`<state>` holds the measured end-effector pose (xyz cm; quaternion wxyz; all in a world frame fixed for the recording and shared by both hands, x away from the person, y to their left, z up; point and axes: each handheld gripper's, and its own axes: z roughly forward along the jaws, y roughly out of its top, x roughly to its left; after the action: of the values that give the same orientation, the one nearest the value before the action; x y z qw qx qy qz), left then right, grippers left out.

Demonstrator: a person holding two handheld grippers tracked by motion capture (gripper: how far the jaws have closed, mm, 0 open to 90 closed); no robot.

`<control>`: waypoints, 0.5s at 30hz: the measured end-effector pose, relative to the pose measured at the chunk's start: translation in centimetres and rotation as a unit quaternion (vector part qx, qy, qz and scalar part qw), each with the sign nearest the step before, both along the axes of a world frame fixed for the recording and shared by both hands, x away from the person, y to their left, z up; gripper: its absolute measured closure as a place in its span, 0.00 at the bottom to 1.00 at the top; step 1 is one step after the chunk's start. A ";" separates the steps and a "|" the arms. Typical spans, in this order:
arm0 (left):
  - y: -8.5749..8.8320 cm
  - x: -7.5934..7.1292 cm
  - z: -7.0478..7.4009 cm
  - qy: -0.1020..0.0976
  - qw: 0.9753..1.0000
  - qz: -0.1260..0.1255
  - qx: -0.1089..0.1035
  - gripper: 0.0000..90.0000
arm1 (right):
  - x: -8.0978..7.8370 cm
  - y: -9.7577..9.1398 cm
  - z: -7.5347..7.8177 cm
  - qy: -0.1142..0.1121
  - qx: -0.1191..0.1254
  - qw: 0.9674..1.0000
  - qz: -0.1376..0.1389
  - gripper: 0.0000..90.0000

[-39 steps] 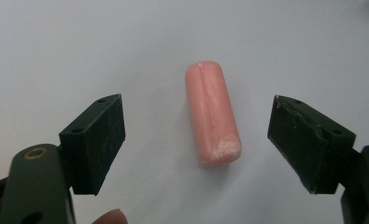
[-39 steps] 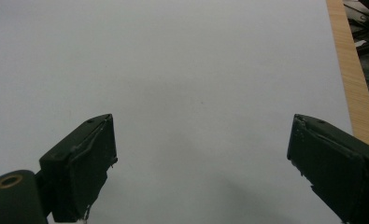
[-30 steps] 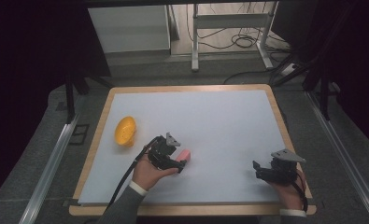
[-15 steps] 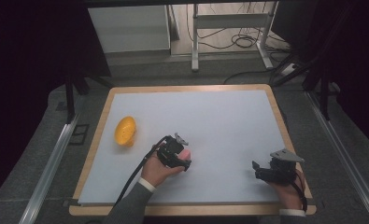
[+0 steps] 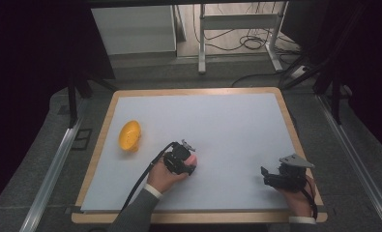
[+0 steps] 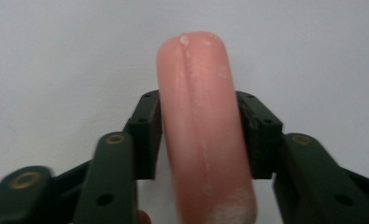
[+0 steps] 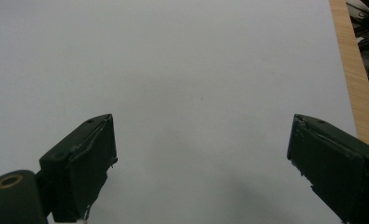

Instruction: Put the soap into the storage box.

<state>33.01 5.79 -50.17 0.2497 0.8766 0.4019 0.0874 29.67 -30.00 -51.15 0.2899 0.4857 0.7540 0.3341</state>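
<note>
Sausage (pink) clamped in left gripper jaws; right gripper jaws spread.

Desk: pale wood rim, matt white sheet top | Pink sausage-like piece: smooth, faintly glossy, seam lengthwise, scuffed pale near one end | Left tongs: matt black plastic, brass-coloured rivets | Orange bowl: glossy plastic

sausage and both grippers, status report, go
Left gripper shut on pink sausage. Right gripper open, empty. Yellow bowl sits apart, far left. Nothing in the way.
</note>
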 end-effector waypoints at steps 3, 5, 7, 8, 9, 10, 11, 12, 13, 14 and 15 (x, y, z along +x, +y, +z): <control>0.0 0.0 0.0 -0.001 1.000 0.001 0.001 0.67 | 0.0 0.0 0.0 -0.001 0.000 1.000 -0.001 0.09; 0.1 0.0 0.0 0.001 1.000 0.002 -0.003 0.67 | 0.0 0.0 0.1 -0.001 0.000 1.000 -0.001 0.09; 0.2 -0.1 0.1 0.006 1.000 -0.003 0.000 0.67 | 0.0 -0.1 0.1 -0.002 0.002 1.000 -0.001 0.09; 0.2 -0.1 0.2 0.004 1.000 -0.003 0.000 0.67 | 0.0 -0.1 0.1 -0.003 0.001 1.000 0.000 0.09; 0.3 -0.2 0.3 0.002 1.000 -0.005 0.000 0.67 | 0.0 -0.1 0.1 -0.003 0.000 1.000 0.000 0.09; 0.4 -0.2 0.4 0.001 1.000 -0.005 -0.001 0.67 | 0.0 -0.1 0.1 -0.003 -0.001 1.000 -0.001 0.09; 0.4 -0.2 0.4 0.001 1.000 -0.005 -0.001 0.67 | 0.0 -0.1 0.1 -0.003 -0.001 1.000 -0.001 0.09; 0.7 -0.2 0.6 -0.001 1.000 -0.004 -0.005 0.67 | 0.0 -0.1 0.1 -0.004 -0.001 1.000 -0.002 0.09; 0.9 -0.2 0.7 -0.001 1.000 -0.005 -0.005 0.67 | 0.0 -0.1 0.1 -0.004 -0.001 1.000 -0.002 0.09; 1.1 -0.2 0.9 -0.003 1.000 -0.002 -0.010 0.67 | 0.0 0.0 0.1 -0.004 0.000 1.000 -0.002 0.09; 1.1 -0.2 0.9 -0.003 1.000 -0.002 -0.010 0.67 | 0.0 0.0 0.1 -0.004 0.000 1.000 -0.002 0.09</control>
<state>32.82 6.87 -49.32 0.2603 0.8744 0.4004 0.0857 29.64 -30.05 -51.04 0.2941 0.4858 0.7518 0.3352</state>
